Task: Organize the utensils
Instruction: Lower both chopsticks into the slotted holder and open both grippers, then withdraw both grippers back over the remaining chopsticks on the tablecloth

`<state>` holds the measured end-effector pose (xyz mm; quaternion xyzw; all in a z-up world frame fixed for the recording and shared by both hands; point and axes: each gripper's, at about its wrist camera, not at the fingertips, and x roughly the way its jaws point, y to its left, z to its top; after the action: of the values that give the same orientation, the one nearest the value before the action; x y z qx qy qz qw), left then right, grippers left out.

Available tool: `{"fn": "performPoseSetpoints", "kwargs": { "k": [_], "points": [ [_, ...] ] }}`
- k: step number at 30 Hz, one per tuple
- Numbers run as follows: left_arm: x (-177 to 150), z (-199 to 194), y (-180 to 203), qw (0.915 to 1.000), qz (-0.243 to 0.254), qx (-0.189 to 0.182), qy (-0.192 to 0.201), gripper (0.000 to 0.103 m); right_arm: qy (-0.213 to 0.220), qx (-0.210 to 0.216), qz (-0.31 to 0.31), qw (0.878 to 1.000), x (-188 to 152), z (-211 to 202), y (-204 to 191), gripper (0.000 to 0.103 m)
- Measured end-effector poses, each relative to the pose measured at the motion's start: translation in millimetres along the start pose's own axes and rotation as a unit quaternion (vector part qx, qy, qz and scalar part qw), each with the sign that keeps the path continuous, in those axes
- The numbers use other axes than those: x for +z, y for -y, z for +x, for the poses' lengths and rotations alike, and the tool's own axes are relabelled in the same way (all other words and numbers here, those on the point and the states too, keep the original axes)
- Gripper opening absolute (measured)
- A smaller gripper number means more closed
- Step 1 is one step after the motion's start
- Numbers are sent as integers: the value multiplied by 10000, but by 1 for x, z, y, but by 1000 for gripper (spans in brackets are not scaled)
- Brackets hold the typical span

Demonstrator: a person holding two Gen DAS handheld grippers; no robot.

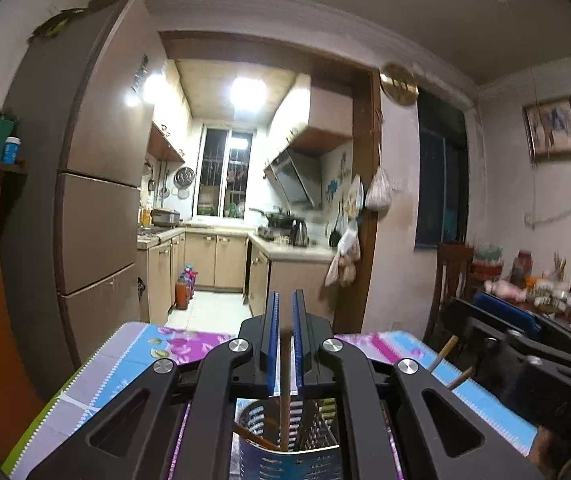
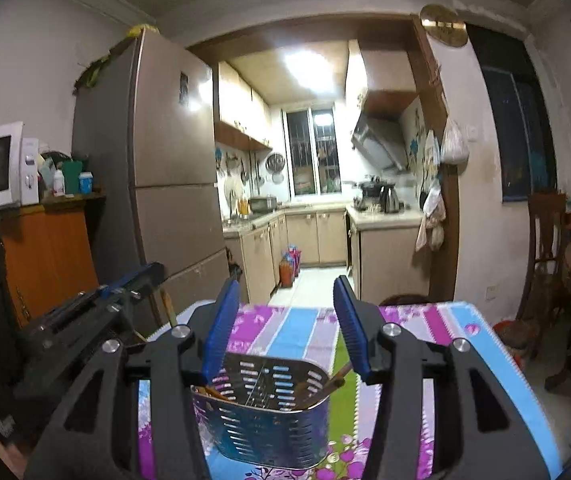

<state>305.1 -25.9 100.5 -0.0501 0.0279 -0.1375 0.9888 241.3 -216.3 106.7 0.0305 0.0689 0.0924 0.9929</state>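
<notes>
- The left hand-held gripper points level toward the kitchen doorway, its blue pads nearly together, clamped on a thin wooden chopstick.
- That chopstick hangs upright between the pads, and its lower end reaches down into the holder directly beneath the gripper.
- The holder is a perforated metal cup standing upright on the surface, which wears a striped floral cloth in pink, blue and green.
- More chopsticks already lean inside the holder, some against its right rim, others low at its left side.
- The right hand-held gripper points slightly downward over the same holder, its jaws parted with nothing between them.
- Its two blue pads stand apart above the holder's rim, the left pad just over the near-left edge.
- In the right wrist view the left hand-held gripper shows at the left edge, level, with a chopstick dropping from it.
- In the left wrist view the right hand-held gripper sits just beside, at the right, with two chopstick ends poking up near it.
- Both grippers are close together above the holder, side by side and facing the same way.
- Beyond the surface stand a tall fridge and the lit kitchen.
</notes>
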Motion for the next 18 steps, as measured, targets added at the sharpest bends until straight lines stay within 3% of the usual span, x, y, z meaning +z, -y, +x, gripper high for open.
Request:
{"fn": "performPoseSetpoints", "kwargs": {
  "k": [3,5,10,13,18],
  "points": [
    [27,-35,-11,9991,-170,31,393,13,144,20,30,9999,10,-27,8,47],
    [43,-73,-18,9971,-190,29,730,23,239,-23,-30,9997,15,-56,12,47],
    [50,-170,-32,9930,316,104,1138,27,221,-71,-261,9994,8,-124,22,47],
    [38,-208,-41,9933,565,232,986,29,82,-197,-439,9988,-11,-166,25,47],
    [-12,-256,-47,9922,1206,271,178,29,-341,-639,-779,9943,-61,-223,25,47]
  ]
}}
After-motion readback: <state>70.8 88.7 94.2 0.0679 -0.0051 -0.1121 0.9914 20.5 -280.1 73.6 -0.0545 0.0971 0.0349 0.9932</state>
